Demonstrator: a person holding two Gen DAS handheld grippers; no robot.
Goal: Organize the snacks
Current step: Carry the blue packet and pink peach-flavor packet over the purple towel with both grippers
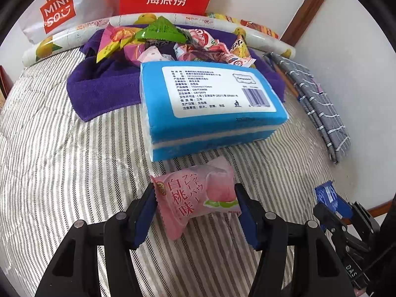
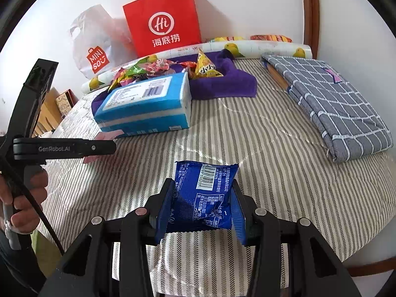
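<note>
Left tongs [image 1: 195, 204] clamping pink peach snack [image 1: 198, 198], right tongs [image 2: 201, 206] gripping blue packet [image 2: 204, 193], barcode visible only rightward.

Striped tablecloth [image 1: 61, 148]: woven cloth, matt, under a clear glossy film. Purple towel [image 1: 99, 91]: soft terry, matt. Blue tissue pack [image 1: 210, 104]: smooth glossy plastic wrap, paper label. Pink snack packet [image 1: 195, 198] and blue snack packet [image 2: 205, 193]: shiny crinkled foil-plastic. Red bag [image 2: 163, 22]: matt paper. Grey checked cloth [image 2: 334, 106]: woven, matt.

Bright, even daylight, soft shadows, sharp focus; fisheye bending and dark corners ring both views.
</note>
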